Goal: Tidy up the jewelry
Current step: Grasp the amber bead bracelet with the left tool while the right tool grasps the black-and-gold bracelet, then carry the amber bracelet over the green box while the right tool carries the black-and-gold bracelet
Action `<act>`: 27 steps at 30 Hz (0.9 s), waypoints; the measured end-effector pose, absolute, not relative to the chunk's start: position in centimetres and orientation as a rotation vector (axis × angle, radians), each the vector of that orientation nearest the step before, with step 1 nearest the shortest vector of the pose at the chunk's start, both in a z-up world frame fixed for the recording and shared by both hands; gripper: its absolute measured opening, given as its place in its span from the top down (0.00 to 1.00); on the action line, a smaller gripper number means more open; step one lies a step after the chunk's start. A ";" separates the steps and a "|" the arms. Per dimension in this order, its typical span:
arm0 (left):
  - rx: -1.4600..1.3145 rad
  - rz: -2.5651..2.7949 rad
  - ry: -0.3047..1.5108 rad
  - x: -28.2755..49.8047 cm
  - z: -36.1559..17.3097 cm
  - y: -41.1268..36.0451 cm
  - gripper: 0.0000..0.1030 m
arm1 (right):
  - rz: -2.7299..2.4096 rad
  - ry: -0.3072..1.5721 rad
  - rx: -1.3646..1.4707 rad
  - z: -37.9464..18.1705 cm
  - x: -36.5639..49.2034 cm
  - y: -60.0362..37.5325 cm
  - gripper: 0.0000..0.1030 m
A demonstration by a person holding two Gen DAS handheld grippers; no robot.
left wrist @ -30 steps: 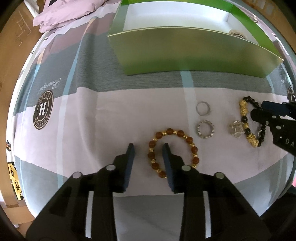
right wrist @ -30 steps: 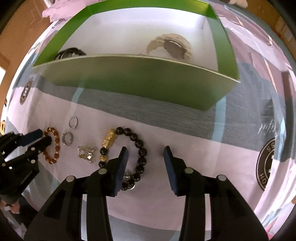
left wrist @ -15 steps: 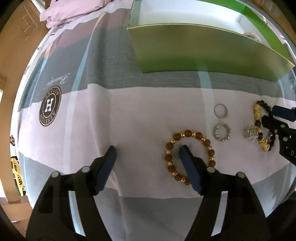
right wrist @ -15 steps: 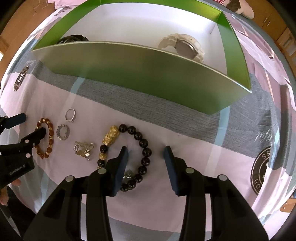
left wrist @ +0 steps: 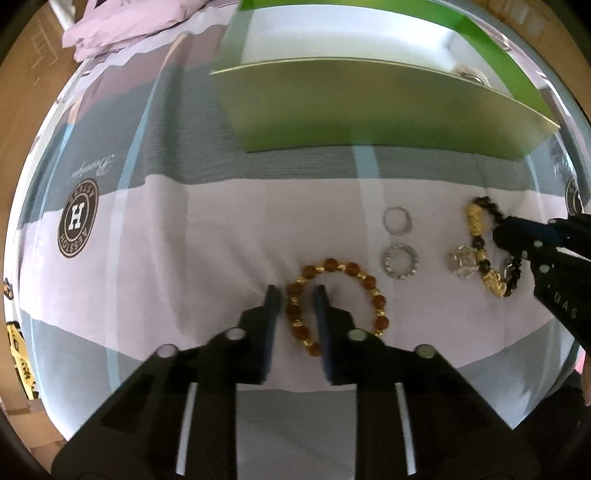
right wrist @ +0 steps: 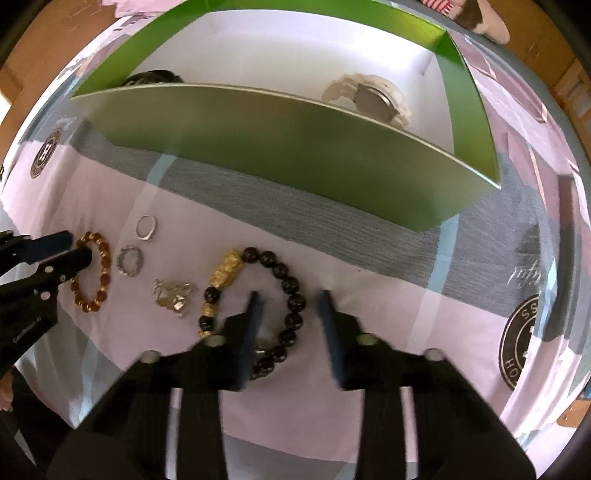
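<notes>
A brown and gold bead bracelet (left wrist: 354, 275) lies on the bedsheet. My left gripper (left wrist: 295, 295) is open, its fingers straddling the bracelet's left side. It also shows in the right wrist view (right wrist: 72, 247). A black bead bracelet with gold charms (right wrist: 288, 284) lies under my right gripper (right wrist: 290, 301), which is open with its jaws either side of the bracelet's right arc. Two silver rings (left wrist: 397, 219) (left wrist: 400, 260) and a small silver charm (left wrist: 461, 260) lie between the bracelets. A green box (right wrist: 280, 147) with white inside stands behind.
Inside the box lie a white watch (right wrist: 369, 98) at the right and a dark item (right wrist: 151, 78) at the left. The sheet bears round logo prints (left wrist: 77, 218). A pink pillow (left wrist: 122, 27) lies at the far left.
My left gripper has narrowed from wide open and moved onto the brown bracelet's left side. My right gripper has opened wider and moved forward over the black bracelet.
</notes>
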State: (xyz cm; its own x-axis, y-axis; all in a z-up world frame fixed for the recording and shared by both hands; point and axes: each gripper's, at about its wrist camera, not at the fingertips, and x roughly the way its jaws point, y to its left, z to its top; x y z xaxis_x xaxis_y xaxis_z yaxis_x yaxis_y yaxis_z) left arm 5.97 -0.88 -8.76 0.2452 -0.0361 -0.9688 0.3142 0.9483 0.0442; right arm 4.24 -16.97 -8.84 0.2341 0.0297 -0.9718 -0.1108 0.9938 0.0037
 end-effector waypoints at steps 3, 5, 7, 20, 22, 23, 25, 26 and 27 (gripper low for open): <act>0.222 -0.248 1.304 6.1 -8.5 -0.5 0.91 | 0.104 1.326 -0.084 -8.6 4.1 -16.7 0.91; 0.188 -0.262 1.302 6.3 -8.0 -0.1 0.93 | 0.114 1.318 -0.056 -8.2 4.0 -17.1 0.91; 0.164 -0.279 1.288 6.2 -7.3 0.1 0.93 | 0.122 1.289 -0.028 -7.0 3.9 -17.6 0.91; 0.072 -0.355 1.179 6.1 -3.1 -0.5 0.93 | 0.137 1.179 0.071 -3.7 3.5 -20.1 0.91; 0.056 -0.360 1.163 6.2 -2.5 -0.5 0.93 | 0.140 1.157 0.086 -2.9 3.5 -20.4 0.91; 0.050 -0.362 1.156 6.0 -2.2 -0.5 0.93 | 0.143 1.145 0.095 -2.6 3.6 -20.6 0.91; 0.039 -0.366 1.142 6.0 -1.7 -0.6 0.93 | 0.148 1.126 0.109 -1.8 3.6 -20.6 0.91; 0.033 -0.367 1.133 6.1 -1.4 -0.6 0.93 | 0.148 1.115 0.114 -1.4 3.5 -20.7 0.91; 0.031 -0.368 1.127 6.1 -1.2 -0.6 0.93 | 0.147 1.109 0.113 -1.3 3.6 -20.8 0.91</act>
